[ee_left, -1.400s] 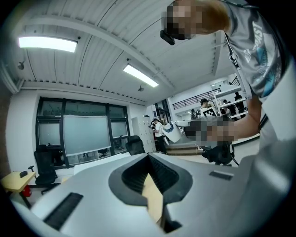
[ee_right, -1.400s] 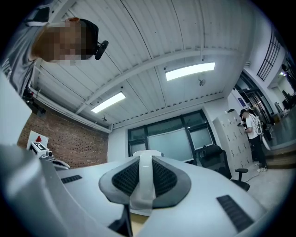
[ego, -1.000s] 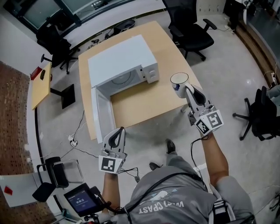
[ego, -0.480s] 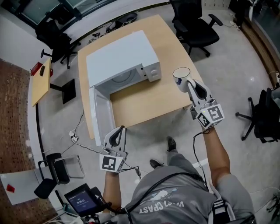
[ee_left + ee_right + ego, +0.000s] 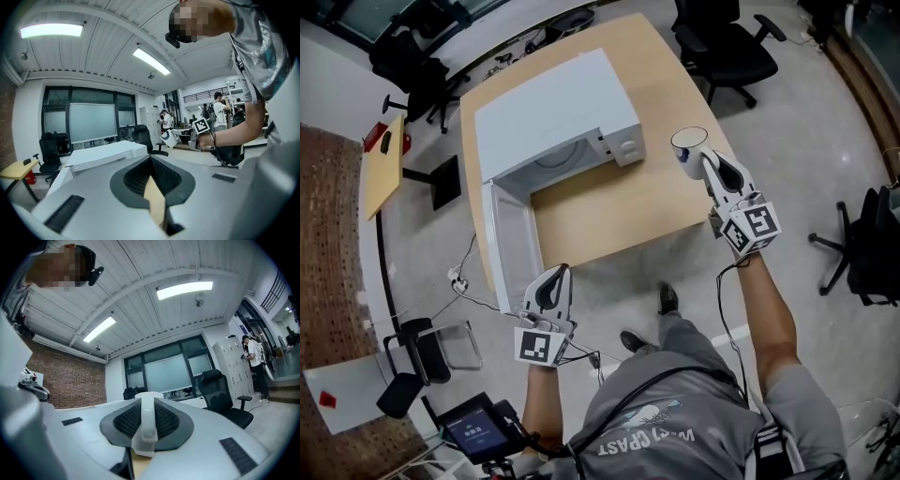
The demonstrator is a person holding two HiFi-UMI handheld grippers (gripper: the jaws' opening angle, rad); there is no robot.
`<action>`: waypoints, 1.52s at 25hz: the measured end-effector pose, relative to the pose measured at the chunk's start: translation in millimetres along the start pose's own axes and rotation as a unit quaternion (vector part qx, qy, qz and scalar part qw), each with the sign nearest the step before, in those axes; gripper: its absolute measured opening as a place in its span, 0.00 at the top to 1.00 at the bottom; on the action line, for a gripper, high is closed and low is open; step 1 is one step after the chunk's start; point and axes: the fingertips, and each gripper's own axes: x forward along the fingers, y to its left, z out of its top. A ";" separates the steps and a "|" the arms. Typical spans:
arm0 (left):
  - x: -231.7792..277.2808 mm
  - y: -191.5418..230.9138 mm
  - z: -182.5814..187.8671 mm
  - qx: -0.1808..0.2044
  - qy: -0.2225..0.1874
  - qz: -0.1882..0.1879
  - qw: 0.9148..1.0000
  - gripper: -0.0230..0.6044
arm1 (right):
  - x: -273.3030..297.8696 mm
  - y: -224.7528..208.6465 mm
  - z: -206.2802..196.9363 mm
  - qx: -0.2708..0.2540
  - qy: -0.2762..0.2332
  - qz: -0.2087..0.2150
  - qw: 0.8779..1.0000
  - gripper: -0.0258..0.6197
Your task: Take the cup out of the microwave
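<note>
Right gripper [image 5: 706,161] is clamping the white cup [image 5: 688,146] by its handle, holding it outside the microwave [image 5: 553,117], above the right edge of the wooden table [image 5: 609,211]. Microwave door [image 5: 511,246] is standing open. Left gripper [image 5: 555,274] is sitting closed and empty near that door.

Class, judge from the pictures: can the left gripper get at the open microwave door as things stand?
Probably yes. The left gripper hangs beside the free end of the microwave door, with nothing between them; its fingers are together and empty.
</note>
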 end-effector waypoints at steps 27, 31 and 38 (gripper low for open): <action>26.4 10.4 -44.3 -0.031 0.044 0.008 0.999 0.92 | 76.5 -63.2 -113.6 0.001 0.089 -0.011 0.996 0.86; 29.9 12.7 -50.6 -0.037 0.050 0.007 0.998 0.92 | 89.2 -71.3 -128.2 0.001 0.100 -0.018 0.995 0.86; 32.8 16.4 -61.1 -0.039 0.059 0.006 0.997 0.92 | 109.3 -83.4 -155.3 0.004 0.117 -0.027 0.993 0.86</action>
